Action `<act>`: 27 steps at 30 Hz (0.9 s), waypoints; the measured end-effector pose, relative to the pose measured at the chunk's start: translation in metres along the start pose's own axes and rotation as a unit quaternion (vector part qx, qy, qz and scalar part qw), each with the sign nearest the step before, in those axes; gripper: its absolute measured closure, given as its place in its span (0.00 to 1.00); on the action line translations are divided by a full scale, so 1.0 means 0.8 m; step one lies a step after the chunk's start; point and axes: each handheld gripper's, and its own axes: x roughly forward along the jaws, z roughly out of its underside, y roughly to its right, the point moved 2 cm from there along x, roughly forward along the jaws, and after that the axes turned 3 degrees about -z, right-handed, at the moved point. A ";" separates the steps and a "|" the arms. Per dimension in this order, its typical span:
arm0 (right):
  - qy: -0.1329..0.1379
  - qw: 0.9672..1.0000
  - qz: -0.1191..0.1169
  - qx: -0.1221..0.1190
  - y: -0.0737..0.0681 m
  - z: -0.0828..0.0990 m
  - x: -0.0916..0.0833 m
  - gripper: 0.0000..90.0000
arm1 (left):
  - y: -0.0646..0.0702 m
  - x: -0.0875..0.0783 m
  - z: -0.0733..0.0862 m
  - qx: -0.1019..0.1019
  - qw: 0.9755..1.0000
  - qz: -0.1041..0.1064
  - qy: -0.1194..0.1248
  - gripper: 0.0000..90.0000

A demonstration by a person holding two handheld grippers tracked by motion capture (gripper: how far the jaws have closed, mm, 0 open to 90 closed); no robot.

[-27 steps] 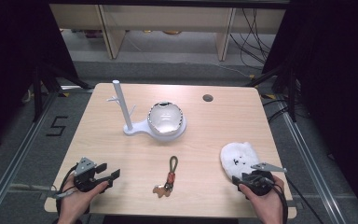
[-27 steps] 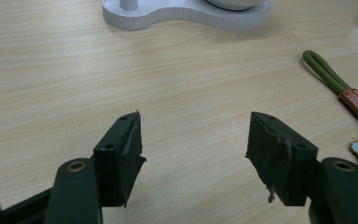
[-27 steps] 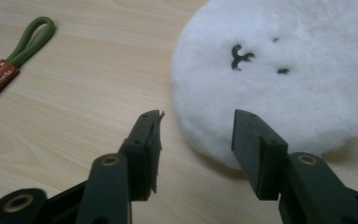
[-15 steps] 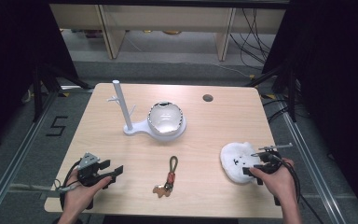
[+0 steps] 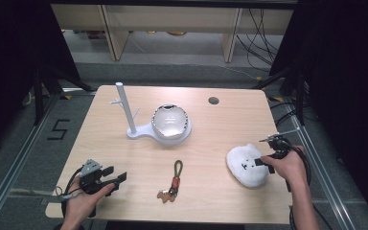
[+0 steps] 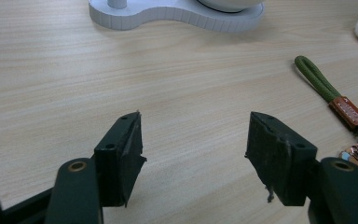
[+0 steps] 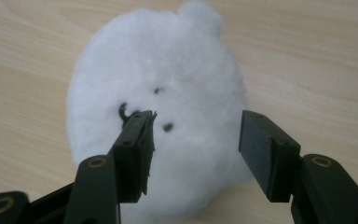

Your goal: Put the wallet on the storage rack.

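Pale wooden table (image 5: 124,143), dark surroundings, shelving beyond; right gripper (image 5: 261,162) hovers at the right edge of a white plush toy (image 5: 246,164) lying flat near the table's right side; in the right gripper view its jaws stand wide apart over the plush, small dark face marks between them, pads not pressing; left gripper (image 5: 116,178) sits low at the near left, jaws spread with nothing between; keychain (image 5: 171,182) with green loop lies near the front centre; white stand (image 5: 139,129) with a glossy bowl (image 5: 170,120) behind it.
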 end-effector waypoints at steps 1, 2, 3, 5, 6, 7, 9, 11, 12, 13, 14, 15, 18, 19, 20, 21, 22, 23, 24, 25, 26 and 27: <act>0.000 1.000 0.000 0.000 0.000 0.000 0.000 0.51 | 0.000 0.001 0.000 0.000 1.000 0.000 0.000 0.39; -0.002 1.000 0.000 0.000 0.004 -0.004 0.003 0.50 | 0.000 0.001 0.000 0.000 1.000 0.001 0.000 0.39; -0.011 1.000 0.006 -0.003 0.008 -0.007 0.007 0.49 | 0.000 0.001 0.000 0.001 1.000 0.002 0.000 0.39; -0.024 1.000 0.013 0.007 0.010 -0.015 0.017 0.46 | 0.000 0.001 0.001 -0.001 1.000 0.003 -0.001 0.39; -0.024 1.000 0.013 0.007 0.010 -0.015 0.017 0.46 | 0.000 0.002 0.001 -0.003 1.000 0.007 0.001 0.39; -0.027 0.999 0.011 -0.020 0.016 -0.022 0.023 0.45 | 0.000 0.003 0.001 -0.003 1.000 0.007 0.001 0.39; -0.029 0.999 0.007 -0.014 0.014 -0.023 0.026 0.44 | 0.000 0.003 0.001 -0.003 1.000 0.011 0.000 0.39; -0.031 0.998 0.002 -0.045 0.018 -0.029 0.032 0.43 | 0.000 0.004 0.001 -0.008 1.000 0.011 0.003 0.39; -0.039 0.999 -0.001 -0.036 0.016 -0.031 0.035 0.43 | 0.000 0.004 0.001 -0.007 1.000 0.012 0.002 0.39; -0.038 0.998 -0.006 -0.042 0.017 -0.033 0.040 0.42 | 0.000 0.004 0.001 -0.008 1.000 0.012 0.003 0.39; -0.045 0.998 -0.005 -0.044 0.018 -0.034 0.044 0.42 | 0.000 0.004 0.002 -0.008 1.000 0.013 0.002 0.39; -0.055 0.997 -0.005 -0.052 0.020 -0.036 0.052 0.42 | 0.000 0.004 0.002 -0.009 1.000 0.013 0.003 0.39; -0.056 0.997 -0.008 -0.057 0.019 -0.036 0.058 0.47 | -0.001 0.003 0.003 -0.005 1.000 0.010 0.000 0.39; -0.057 0.996 -0.012 -0.066 0.019 -0.038 0.059 0.52 | -0.002 0.004 0.003 -0.007 1.000 0.013 0.001 0.39; -0.057 0.996 -0.012 -0.066 0.019 -0.038 0.059 0.52 | -0.002 0.004 0.003 -0.007 1.000 0.013 0.001 0.39; -0.056 0.996 -0.014 -0.066 0.018 -0.038 0.059 0.55 | -0.003 0.003 0.003 -0.005 1.000 0.009 -0.001 0.39; -0.067 0.995 -0.015 -0.072 0.017 -0.038 0.059 0.59 | -0.003 0.003 0.003 -0.005 1.000 0.008 0.000 0.39; -0.064 0.997 -0.013 -0.042 0.009 -0.035 0.058 0.64 | -0.003 0.003 0.003 -0.003 1.000 0.007 -0.001 0.39; -0.064 0.995 -0.012 -0.071 0.015 -0.037 0.057 0.69 | -0.003 0.003 0.003 -0.003 1.000 0.008 -0.001 0.39; -0.069 0.994 -0.027 -0.081 0.013 -0.036 0.056 0.78 | -0.002 0.003 0.004 -0.006 1.000 0.011 0.001 0.39; -0.069 0.994 -0.027 -0.081 0.013 -0.036 0.056 0.78 | -0.002 0.003 0.004 -0.006 1.000 0.011 0.001 0.39; -0.074 0.993 -0.021 -0.089 0.013 -0.036 0.055 0.81 | -0.002 0.004 0.005 -0.005 1.000 0.014 0.000 0.39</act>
